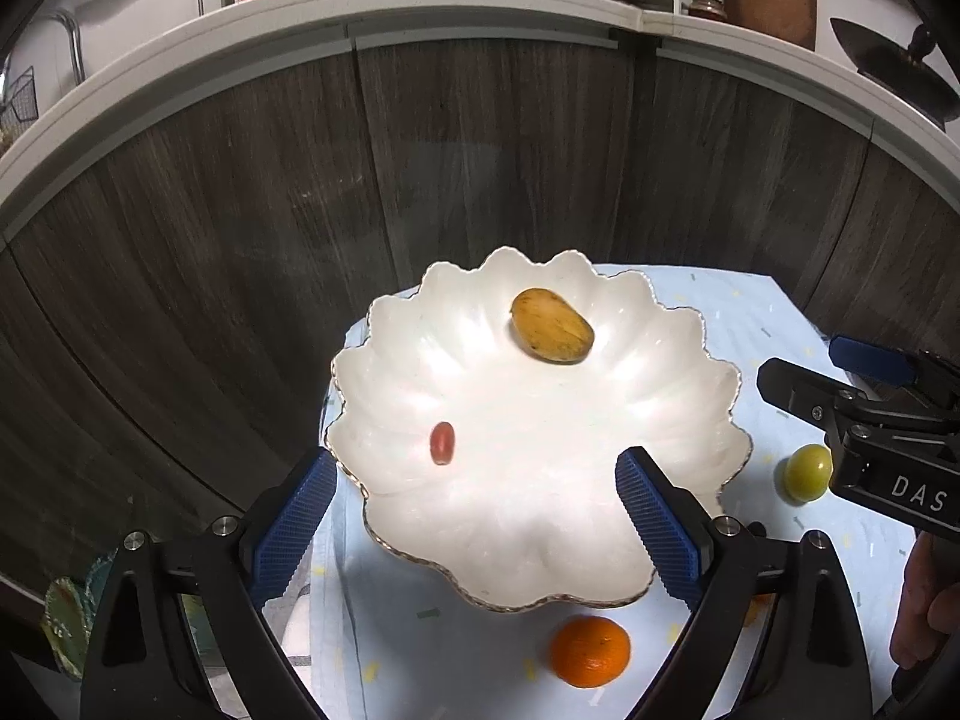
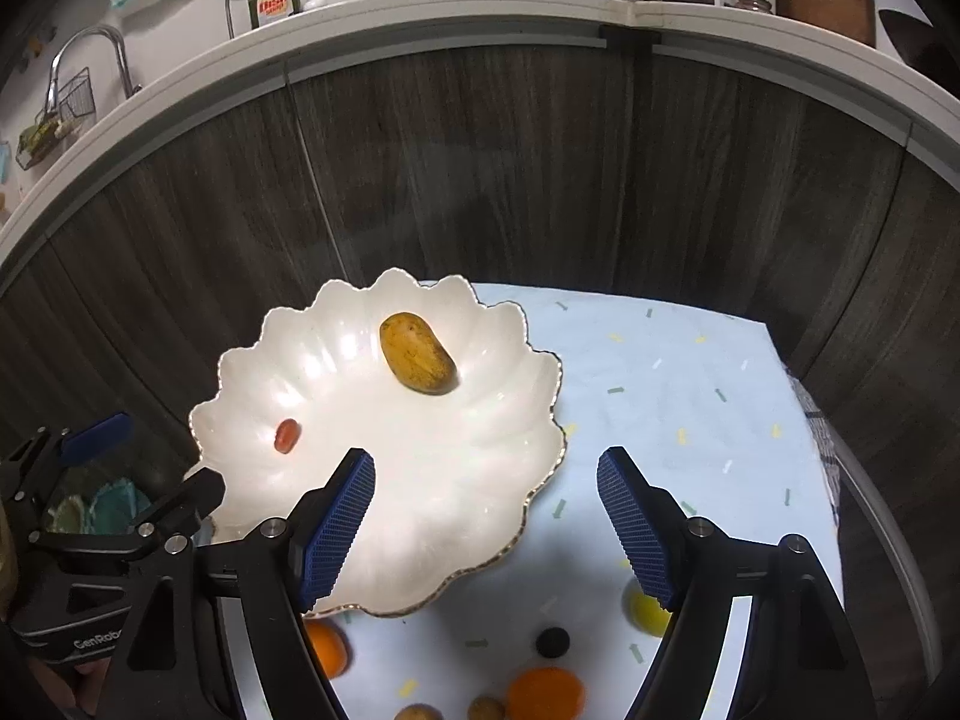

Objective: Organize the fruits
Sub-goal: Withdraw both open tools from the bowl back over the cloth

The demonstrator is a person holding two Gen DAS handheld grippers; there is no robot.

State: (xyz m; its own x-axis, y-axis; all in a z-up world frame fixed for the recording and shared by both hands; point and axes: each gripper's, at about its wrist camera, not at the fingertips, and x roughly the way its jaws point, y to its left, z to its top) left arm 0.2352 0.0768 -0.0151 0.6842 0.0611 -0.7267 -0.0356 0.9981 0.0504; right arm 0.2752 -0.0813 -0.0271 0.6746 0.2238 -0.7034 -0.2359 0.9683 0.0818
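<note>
Fruit sort underway, both grippers empty.
Left gripper [image 1: 474,516] and right gripper [image 2: 486,525] hover, fingers apart, over scalloped bowl [image 1: 690,360] (mango [image 1: 552,326] at 12, grape [image 1: 443,443] at 9); nearest loose orange [image 1: 590,651] waits at 6 on cloth [image 2: 690,372].

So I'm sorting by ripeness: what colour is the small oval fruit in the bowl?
Reddish small oval fruit, clearest in the left wrist view.
</note>
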